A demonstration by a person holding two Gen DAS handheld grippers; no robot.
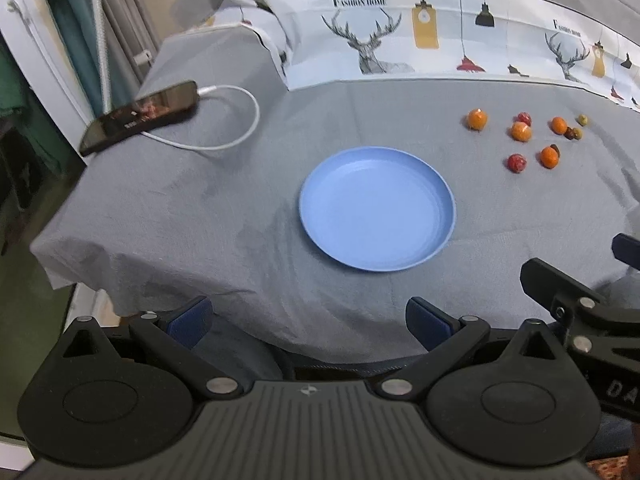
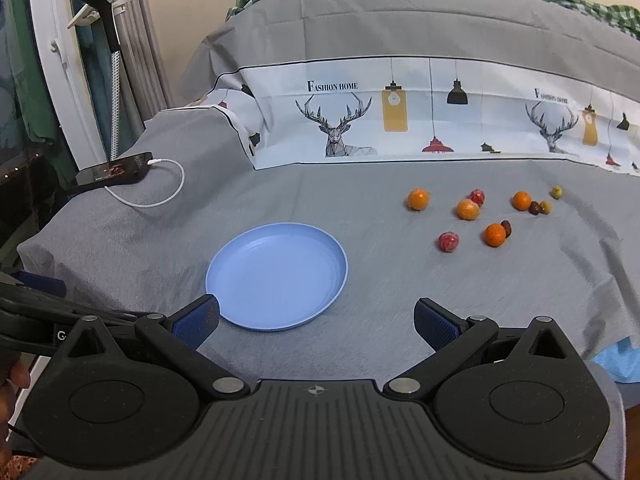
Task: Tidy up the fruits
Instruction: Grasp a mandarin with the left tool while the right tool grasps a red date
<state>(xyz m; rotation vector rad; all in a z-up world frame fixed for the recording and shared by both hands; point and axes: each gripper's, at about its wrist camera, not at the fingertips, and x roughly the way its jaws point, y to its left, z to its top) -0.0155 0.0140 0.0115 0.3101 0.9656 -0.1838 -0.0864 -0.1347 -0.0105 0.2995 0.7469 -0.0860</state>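
An empty blue plate (image 1: 378, 210) (image 2: 277, 276) lies on the grey sheet. Behind it to the right lie several small fruits: orange ones (image 1: 477, 119) (image 2: 418, 199), red ones (image 1: 517, 163) (image 2: 448, 241) and small dark and olive ones (image 1: 573, 133) (image 2: 540, 207). My left gripper (image 1: 308, 322) is open and empty at the near edge of the sheet, in front of the plate. My right gripper (image 2: 316, 324) is open and empty just in front of the plate; part of it shows at the right edge of the left wrist view (image 1: 560, 292).
A black phone (image 1: 140, 117) (image 2: 116, 172) with a white charging cable (image 1: 236, 120) lies at the far left corner. A deer-print folded sheet (image 1: 400, 40) (image 2: 400, 120) rises behind the fruits. The grey sheet (image 1: 200, 220) drops off at the left and near edges.
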